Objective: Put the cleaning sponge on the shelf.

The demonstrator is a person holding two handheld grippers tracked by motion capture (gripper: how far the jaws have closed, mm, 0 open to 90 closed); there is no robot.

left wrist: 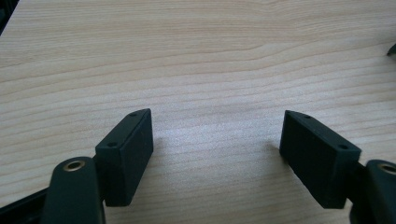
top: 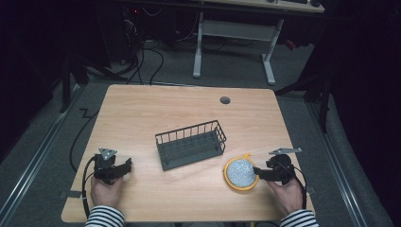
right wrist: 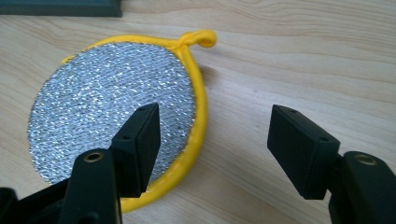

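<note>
1. Your right tool (right wrist: 212,140) is released, its jaws spread wide with nothing pressed between them. In the right gripper view one jaw hangs over the near rim of the round scouring pad (right wrist: 112,112) and the other over bare wood.
2. Your left tool (left wrist: 217,154) is also released, jaws wide apart above the bare worktop (left wrist: 201,56), with nothing between them.
3. The scouring pad, silver mesh with a yellow border and a small loop, lies flat on the worktop just in front of your right tool (top: 259,173), near the front right corner.
4. The dark wire basket (top: 190,144) stands at the middle of the worktop, just beyond and to the left of the pad (top: 241,173), not touching it. As far as the high view shows, it holds nothing.
5. Judged from this, the work looks to be at its start or between steps: the pad is not gripped or lifted and sits outside the basket. If the pad is meant for the basket, the grasp, the carry and the drop are all left.
6. For room: the pad lies close to the worktop's front and right edges, so take care not to nudge it outward. The way to the basket is short and unobstructed, apart from its raised wire wall. Your left tool (top: 124,166) sits well apart, with open wood around it.
</note>
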